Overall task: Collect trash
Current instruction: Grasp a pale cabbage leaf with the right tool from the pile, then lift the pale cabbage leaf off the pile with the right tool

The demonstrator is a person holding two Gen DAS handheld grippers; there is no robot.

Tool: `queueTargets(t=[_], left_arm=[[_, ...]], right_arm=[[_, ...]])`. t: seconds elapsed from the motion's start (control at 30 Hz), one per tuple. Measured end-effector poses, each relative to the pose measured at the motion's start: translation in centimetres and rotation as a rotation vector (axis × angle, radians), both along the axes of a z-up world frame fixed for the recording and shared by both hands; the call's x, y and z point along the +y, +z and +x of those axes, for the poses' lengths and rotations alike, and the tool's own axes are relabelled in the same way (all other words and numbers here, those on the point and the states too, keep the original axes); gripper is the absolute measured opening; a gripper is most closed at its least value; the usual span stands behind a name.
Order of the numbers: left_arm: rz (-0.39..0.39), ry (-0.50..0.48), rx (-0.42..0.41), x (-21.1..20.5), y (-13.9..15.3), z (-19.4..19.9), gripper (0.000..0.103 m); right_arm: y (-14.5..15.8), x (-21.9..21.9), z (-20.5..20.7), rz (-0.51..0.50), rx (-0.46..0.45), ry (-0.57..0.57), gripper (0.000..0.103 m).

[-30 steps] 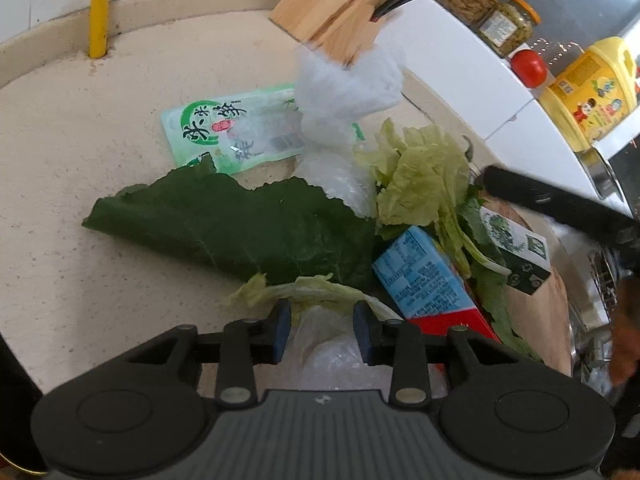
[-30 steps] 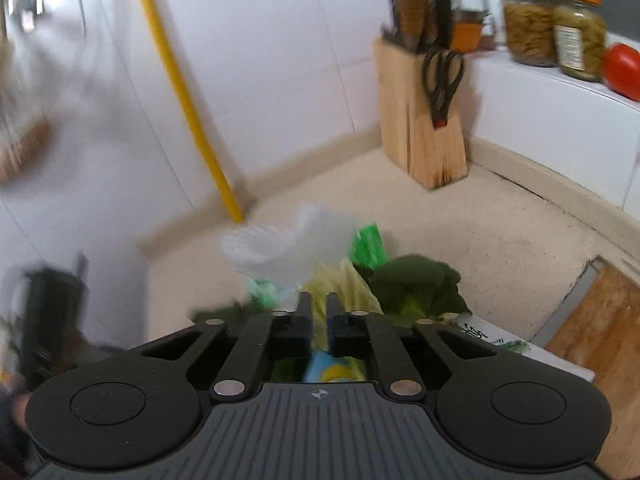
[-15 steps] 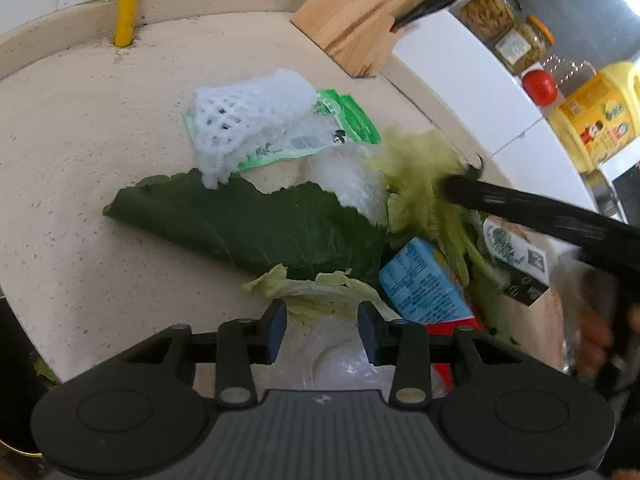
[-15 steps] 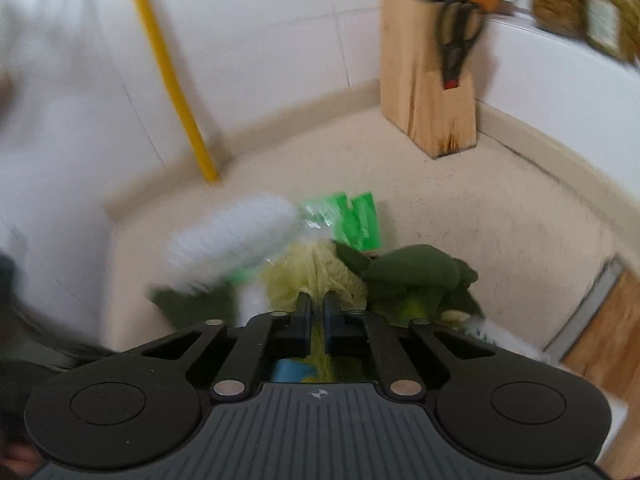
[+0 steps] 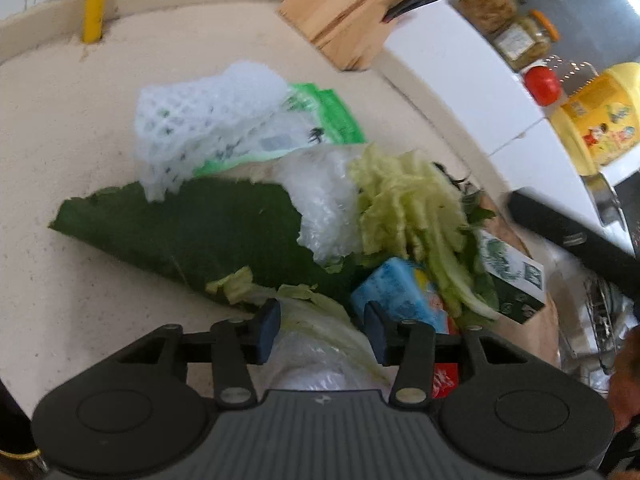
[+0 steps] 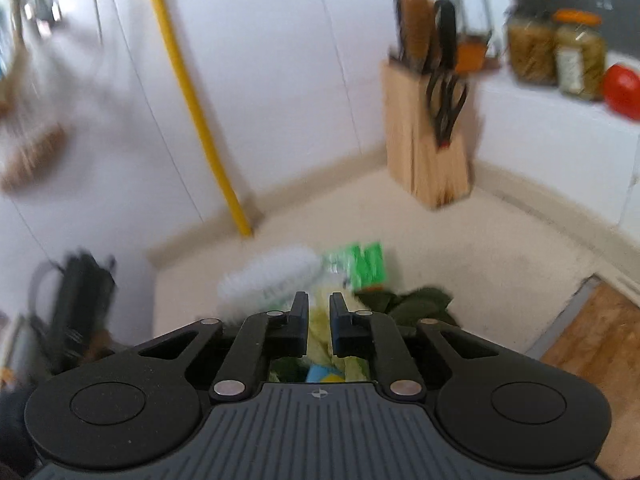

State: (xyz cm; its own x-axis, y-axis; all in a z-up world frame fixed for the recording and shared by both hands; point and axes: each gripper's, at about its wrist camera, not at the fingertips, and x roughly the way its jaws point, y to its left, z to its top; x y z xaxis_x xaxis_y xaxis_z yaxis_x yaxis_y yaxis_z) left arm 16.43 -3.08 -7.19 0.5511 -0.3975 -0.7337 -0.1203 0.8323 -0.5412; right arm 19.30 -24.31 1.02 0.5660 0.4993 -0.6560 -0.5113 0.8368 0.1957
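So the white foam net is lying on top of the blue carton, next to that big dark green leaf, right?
Not quite. The white foam net lies on the green plastic packet, not on the blue carton, which sits apart from it at the near end of the pile. The net's lower edge does reach the big dark green leaf. The left wrist view shows this.

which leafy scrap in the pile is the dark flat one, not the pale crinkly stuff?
The broad dark green leaf, lying flat on the counter left of the pile. The pale yellow-green cabbage leaves are crinkled and heaped to its right.
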Motion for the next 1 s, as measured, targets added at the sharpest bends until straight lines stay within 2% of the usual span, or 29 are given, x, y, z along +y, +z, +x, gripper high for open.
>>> queueTargets(t=[0.07,0.1,0.13,0.23,0.3,0.4,0.5,0.67,0.8,0.93,1.0], left_arm=[[-0.007,0.009,0.005,0.2,-0.1,-0.2,0.041],[-0.017,0.017,0.007,0.3,-0.1,-0.3,0.041],[-0.028,0.031,0.014,0.6,-0.2,-0.4,0.041],[-0.005,0.035,0.016,0.5,-0.1,-0.7,0.04],[0.031,0.011,0.022,0.0,0.1,-1.1,0.04],[0.027,-0.042,0.042,-0.3,0.2,-2.1,0.039],[0.011,-0.096,0.033,-0.3,0.4,-4.2,0.038],[-0.051,-0.15,0.003,0.4,0.9,-5.6,0.037],[-0.07,-0.091,0.022,1.3,0.5,-5.3,0.037],[-0.158,0.027,0.09,3.1,-0.9,-4.4,0.038],[-0.17,0.039,0.092,3.3,-1.1,-3.8,0.038]], right_arm=[[-1.7,1.4,1.2,-0.059,0.017,0.019,0.022],[-2.5,2.1,1.8,-0.101,0.02,0.025,0.03],[-3.1,2.6,2.2,-0.136,0.021,0.023,0.032],[-4.8,3.5,3.0,-0.217,0.038,0.049,0.03],[-5.2,3.8,2.8,-0.241,0.054,0.058,0.02],[-4.4,2.8,2.7,-0.183,0.099,0.033,0.011],[-2.3,1.1,0.7,-0.041,0.133,0.055,0.01],[0.3,-1.3,-2.0,0.114,0.138,0.054,0.009],[0.3,-1.2,-2.2,0.101,0.119,0.047,0.01],[-1.0,-0.8,-1.8,0.053,0.133,0.04,0.01],[-1.5,-0.8,-1.4,0.046,0.143,0.038,0.011]])
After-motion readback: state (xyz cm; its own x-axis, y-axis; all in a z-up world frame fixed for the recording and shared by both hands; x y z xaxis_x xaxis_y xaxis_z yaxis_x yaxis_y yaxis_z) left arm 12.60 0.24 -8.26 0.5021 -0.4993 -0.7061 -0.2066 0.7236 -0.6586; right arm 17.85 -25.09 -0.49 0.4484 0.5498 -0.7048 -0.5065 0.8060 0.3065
